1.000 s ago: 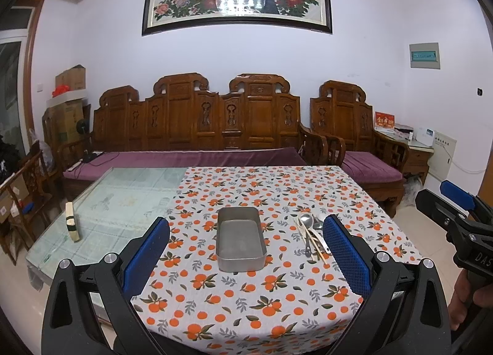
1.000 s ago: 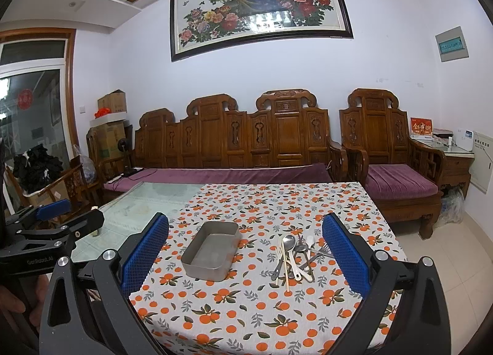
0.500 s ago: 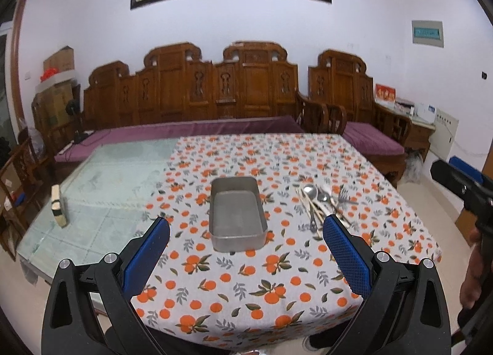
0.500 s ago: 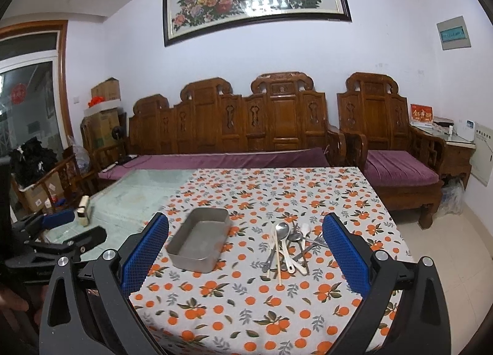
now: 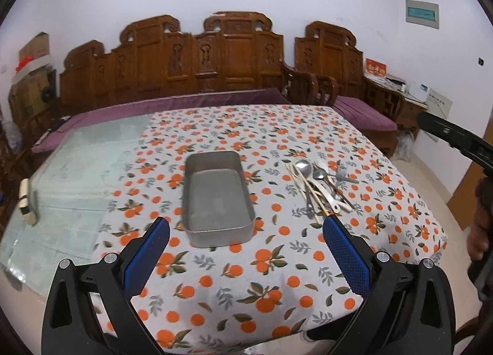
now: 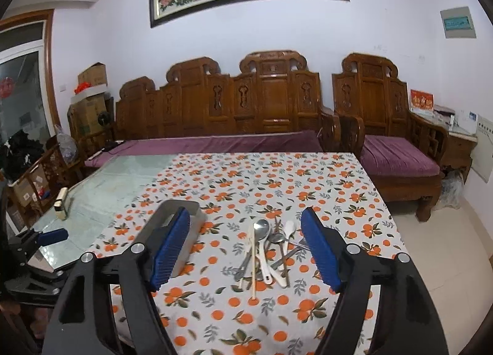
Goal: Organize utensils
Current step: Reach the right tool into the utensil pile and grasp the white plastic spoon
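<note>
Both grippers have come in low and close over the near edge of the table within the last second, and the view that a moment ago took in the whole room is now filled by the orange-print tablecloth (image 5: 277,278). The left gripper (image 5: 246,250) hangs just short of the metal tray (image 5: 215,198), its blue pads spread wide apart with nothing between them. The right gripper (image 6: 245,247) is likewise spread wide and empty, and it has swung so that the pile of utensils (image 6: 268,250) now sits framed between its fingers, a little beyond the tips. That pile, to the right of the tray and not touching it, is a loose tangle: a large steel spoon (image 6: 261,227) at the far end, a white spoon (image 6: 289,228) beside it, pale chopsticks (image 6: 253,265) running toward the near edge, and a fork (image 5: 340,175) on the right side. The tray holds nothing yet, so I judge no sorting has been done. The approach reads as the opening reach, with the right gripper lined up for a first pick; crossed handles may make singling out one piece awkward.
</note>
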The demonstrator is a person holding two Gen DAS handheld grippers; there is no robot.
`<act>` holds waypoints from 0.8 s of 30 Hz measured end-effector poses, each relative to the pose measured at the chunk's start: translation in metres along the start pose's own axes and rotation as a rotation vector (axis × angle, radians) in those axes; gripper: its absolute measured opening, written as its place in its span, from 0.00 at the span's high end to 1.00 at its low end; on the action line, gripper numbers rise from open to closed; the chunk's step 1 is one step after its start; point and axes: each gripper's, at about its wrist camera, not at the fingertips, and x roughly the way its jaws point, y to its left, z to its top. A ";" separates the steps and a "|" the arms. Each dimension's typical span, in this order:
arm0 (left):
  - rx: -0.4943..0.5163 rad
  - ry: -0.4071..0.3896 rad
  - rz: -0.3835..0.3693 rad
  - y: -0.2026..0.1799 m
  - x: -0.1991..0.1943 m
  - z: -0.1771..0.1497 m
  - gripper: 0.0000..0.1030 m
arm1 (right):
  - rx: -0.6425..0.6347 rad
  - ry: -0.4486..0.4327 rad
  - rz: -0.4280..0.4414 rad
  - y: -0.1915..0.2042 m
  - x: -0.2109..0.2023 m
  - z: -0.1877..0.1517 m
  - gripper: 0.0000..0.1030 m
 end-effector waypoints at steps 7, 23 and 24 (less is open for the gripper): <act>0.058 0.049 -0.022 -0.011 0.043 -0.003 0.06 | 0.015 0.108 0.035 -0.033 0.070 -0.014 0.54; 0.069 0.135 -0.055 -0.024 0.116 0.002 0.06 | -0.067 0.355 0.189 -0.045 0.215 -0.078 0.69; 0.065 0.136 -0.057 -0.025 0.119 0.003 0.06 | -0.062 0.373 0.202 -0.046 0.222 -0.081 0.69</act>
